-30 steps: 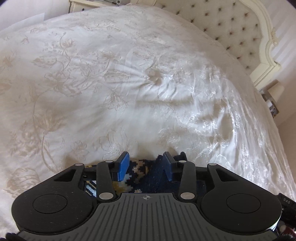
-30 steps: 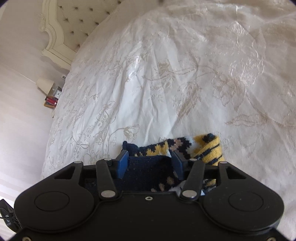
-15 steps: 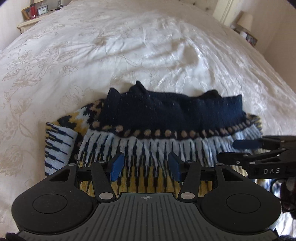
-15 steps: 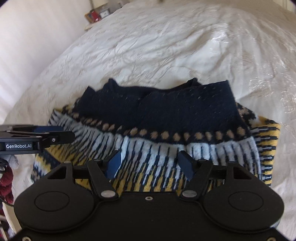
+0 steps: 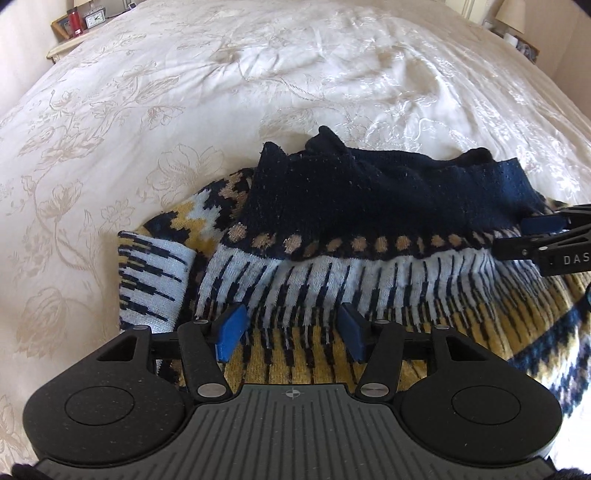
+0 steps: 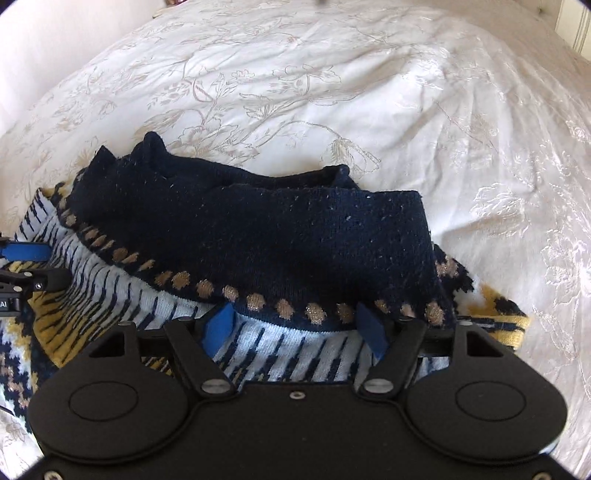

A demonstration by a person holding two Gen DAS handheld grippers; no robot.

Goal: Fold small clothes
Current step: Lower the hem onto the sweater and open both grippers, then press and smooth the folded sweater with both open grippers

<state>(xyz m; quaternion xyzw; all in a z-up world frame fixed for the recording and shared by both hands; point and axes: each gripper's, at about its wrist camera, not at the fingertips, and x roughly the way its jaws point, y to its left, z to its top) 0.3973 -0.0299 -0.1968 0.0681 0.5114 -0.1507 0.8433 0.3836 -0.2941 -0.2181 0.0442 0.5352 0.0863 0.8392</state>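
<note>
A small knitted sweater (image 5: 369, 206) (image 6: 258, 236) lies on the bed, its navy part folded over the white, navy and yellow patterned part. A sleeve (image 5: 155, 273) sticks out on the left. My left gripper (image 5: 291, 328) hovers over the striped band, its jaws opening, with knit below them but nothing pinched. My right gripper (image 6: 295, 326) stands open over the row of tan dots, its blue pads apart from the cloth. Each gripper shows at the edge of the other's view: the right gripper (image 5: 543, 229) and the left gripper (image 6: 26, 254).
A cream bedspread (image 5: 258, 92) (image 6: 369, 92) with a floral pattern spreads all around the sweater. A nightstand (image 5: 74, 33) with a clock and a red item stands at the far left corner, a lamp (image 5: 513, 13) at the far right.
A second ago both grippers sat low at the sweater's edge with narrower jaws. They have since rolled, drawn back and opened wider, and the folded sweater now lies in front of them.
</note>
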